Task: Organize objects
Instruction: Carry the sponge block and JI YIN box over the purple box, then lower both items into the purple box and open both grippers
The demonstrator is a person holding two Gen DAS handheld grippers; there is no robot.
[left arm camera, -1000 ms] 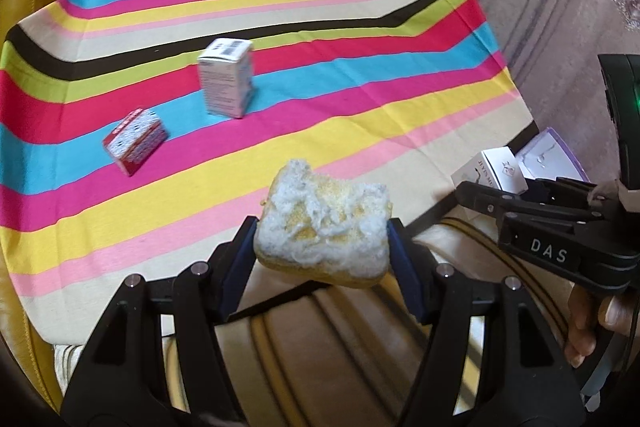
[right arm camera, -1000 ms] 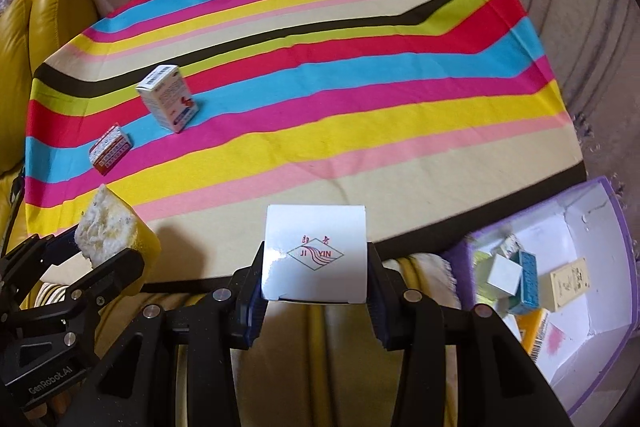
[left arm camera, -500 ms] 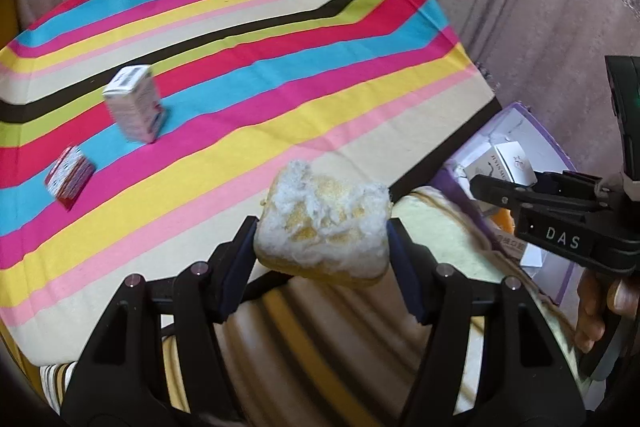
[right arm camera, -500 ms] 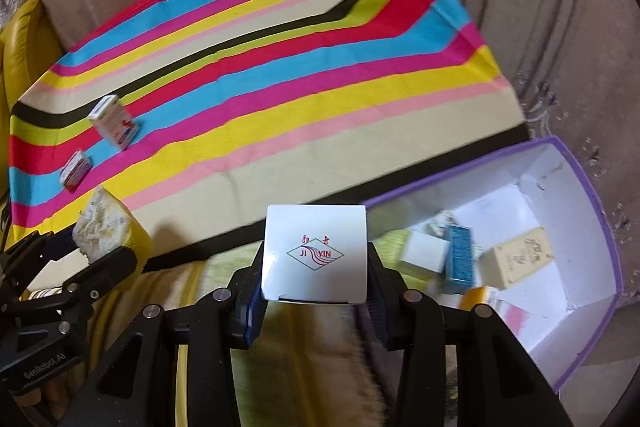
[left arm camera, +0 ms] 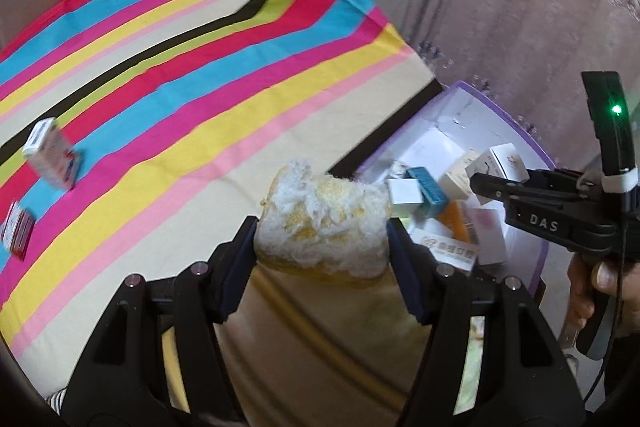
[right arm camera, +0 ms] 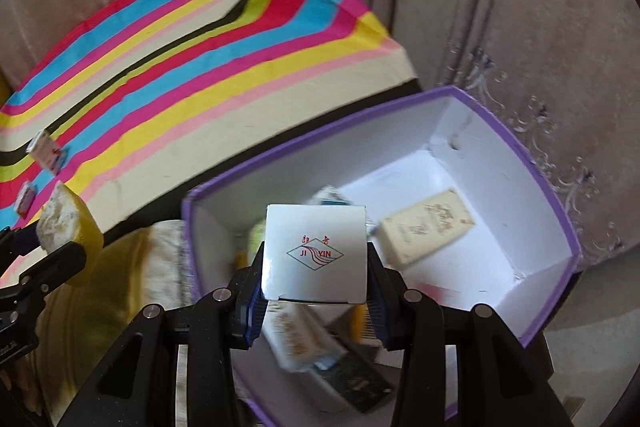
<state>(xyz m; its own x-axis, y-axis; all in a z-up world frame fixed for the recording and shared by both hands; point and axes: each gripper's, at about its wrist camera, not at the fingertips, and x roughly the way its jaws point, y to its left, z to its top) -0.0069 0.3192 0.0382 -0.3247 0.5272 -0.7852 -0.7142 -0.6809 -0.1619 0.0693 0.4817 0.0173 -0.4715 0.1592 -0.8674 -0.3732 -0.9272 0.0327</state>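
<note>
My left gripper [left arm camera: 322, 227] is shut on a worn yellow and white sponge [left arm camera: 324, 223], held above the edge of the striped cloth [left arm camera: 200, 87], just left of the purple box [left arm camera: 524, 143]. My right gripper [right arm camera: 315, 259] is shut on a white carton with a red and blue logo [right arm camera: 316, 255], held over the open purple box [right arm camera: 560, 223]. That same right gripper [left arm camera: 496, 185] with its white carton [left arm camera: 500, 163] also shows in the left wrist view, over the box. The sponge [right arm camera: 64, 223] appears at the left edge of the right wrist view.
Two small cartons stay on the striped cloth at the left: a white one [left arm camera: 50, 151] standing and a red one [left arm camera: 16, 231] lying. The box holds several small cartons, among them a beige one [right arm camera: 426, 227] and a blue one [left arm camera: 428, 189]. A curtain [right arm camera: 520, 7] hangs behind.
Both grippers have swung to the right with their loads, off the striped cloth. The purple box has come from the right edge to under the white carton. The grips have not altered.
</note>
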